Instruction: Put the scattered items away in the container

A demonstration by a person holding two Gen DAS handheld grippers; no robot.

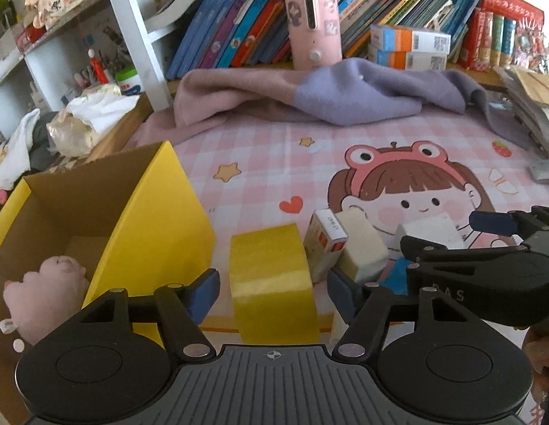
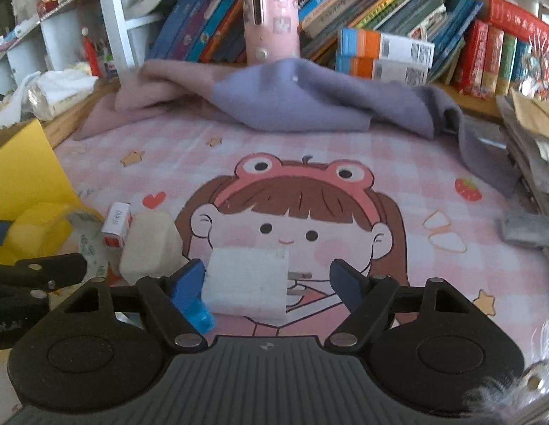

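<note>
1. Step in hand: two pickups prepared at once. Left gripper (image 1: pixel 270 292) lowered around the yellow tape roll (image 1: pixel 272 283); fingers (image 1: pixel 203 292) spread on either side, not yet touching. No grip yet.
2. Right gripper (image 2: pixel 269 281) set around the white plug adapter (image 2: pixel 247 278); fingers (image 2: pixel 187 283) apart, left pad close to the block, right pad clear of it. Not gripped.
3. Container: yellow cardboard box (image 1: pixel 161 219), open-topped, just left of the tape roll, pink plush toy (image 1: pixel 47 294) already inside.
4. Also waiting on the desk mat (image 2: pixel 398 184): small carton (image 1: pixel 325 239) and cream sponge block (image 1: pixel 362 244), touching each other.
5. Next move, as judged: close each pair squarely, lift, carry left over the box rim.
6. Handling: tape glossy, round and rigid, likely to slip; adapter hard, flat-sided, metal prongs projecting rightward; sponge soft.
</note>
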